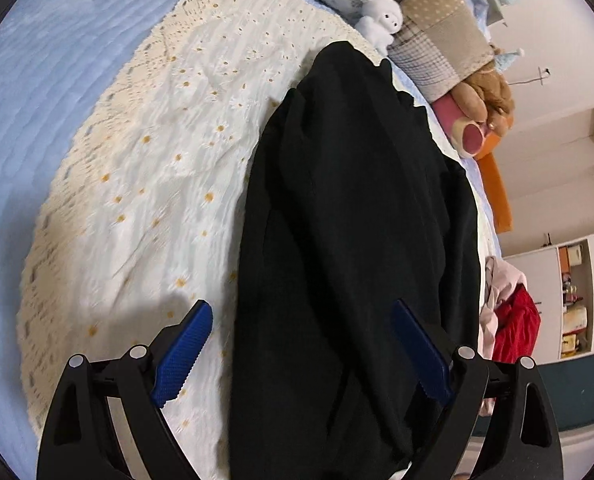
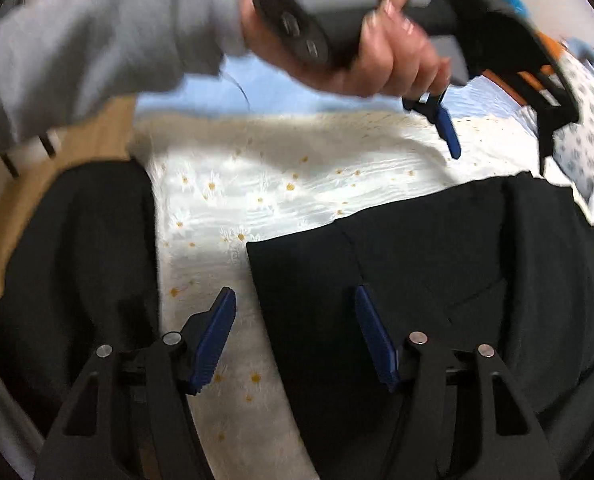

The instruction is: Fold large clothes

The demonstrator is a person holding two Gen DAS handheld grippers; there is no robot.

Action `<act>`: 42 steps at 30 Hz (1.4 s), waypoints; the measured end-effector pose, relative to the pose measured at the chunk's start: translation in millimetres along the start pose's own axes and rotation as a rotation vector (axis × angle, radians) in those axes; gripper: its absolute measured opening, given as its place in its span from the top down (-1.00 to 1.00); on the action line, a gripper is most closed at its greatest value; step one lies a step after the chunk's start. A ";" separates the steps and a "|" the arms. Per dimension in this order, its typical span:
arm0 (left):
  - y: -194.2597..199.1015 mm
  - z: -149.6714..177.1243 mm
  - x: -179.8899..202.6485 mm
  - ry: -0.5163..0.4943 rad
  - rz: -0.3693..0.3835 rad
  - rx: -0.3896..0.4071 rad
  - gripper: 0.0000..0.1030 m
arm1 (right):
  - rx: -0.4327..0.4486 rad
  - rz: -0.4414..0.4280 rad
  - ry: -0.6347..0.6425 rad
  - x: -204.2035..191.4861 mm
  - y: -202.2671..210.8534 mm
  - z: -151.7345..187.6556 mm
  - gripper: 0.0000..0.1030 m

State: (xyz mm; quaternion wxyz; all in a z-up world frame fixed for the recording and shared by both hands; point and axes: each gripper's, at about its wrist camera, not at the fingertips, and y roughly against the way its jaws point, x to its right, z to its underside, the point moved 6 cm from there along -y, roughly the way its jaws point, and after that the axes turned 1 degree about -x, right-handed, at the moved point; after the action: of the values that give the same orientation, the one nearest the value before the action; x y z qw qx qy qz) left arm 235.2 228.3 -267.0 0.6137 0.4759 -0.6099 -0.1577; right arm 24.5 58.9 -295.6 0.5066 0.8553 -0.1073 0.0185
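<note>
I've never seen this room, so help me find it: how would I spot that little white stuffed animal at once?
Start at the bed's cream daisy-embroidered cover and follow the black garment to its far end. Just beyond its tip sits the white stuffed animal, against a checked cushion. It is the only pure white toy; the plush toy nearby is brown.

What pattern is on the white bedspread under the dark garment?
Small daisies with yellow centres on the bedspread; clearest in the right wrist view.
</note>
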 end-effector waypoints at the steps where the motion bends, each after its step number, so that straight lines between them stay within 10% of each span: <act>1: 5.8 5.6 -2.0 -0.014 0.001 0.007 -0.79 | -0.009 0.019 0.014 -1.4 -4.6 -1.8 -0.18; 11: 37.6 24.7 -19.1 -0.029 -0.001 0.036 -0.79 | 0.017 -0.002 -0.212 31.6 -23.6 -14.2 -0.05; 18: 41.2 28.5 -23.0 -0.011 0.019 0.033 -0.79 | -0.027 0.054 -0.128 15.3 -29.8 -16.6 -0.07; 21: 40.6 33.6 -21.7 -0.011 0.019 0.032 -0.79 | -0.037 0.036 -0.145 18.8 -33.5 -15.1 0.25; 23: 39.4 35.5 -21.4 -0.013 0.013 0.027 -0.79 | -0.013 0.039 -0.194 29.3 -29.9 -15.9 0.79; 36: 12.2 -8.7 15.2 0.004 0.055 0.006 -0.79 | 0.425 -0.582 -0.818 138.3 67.6 25.3 0.85; 42: -29.4 -74.7 46.1 0.070 0.066 0.024 -0.79 | 0.611 -0.700 -0.913 175.6 114.2 62.3 0.85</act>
State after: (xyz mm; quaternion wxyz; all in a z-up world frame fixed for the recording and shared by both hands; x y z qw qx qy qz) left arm 323.2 207.4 -247.5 0.6337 0.4681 -0.6054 -0.1134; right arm 168.0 -77.3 -202.7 0.1202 0.8670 -0.0168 -0.4833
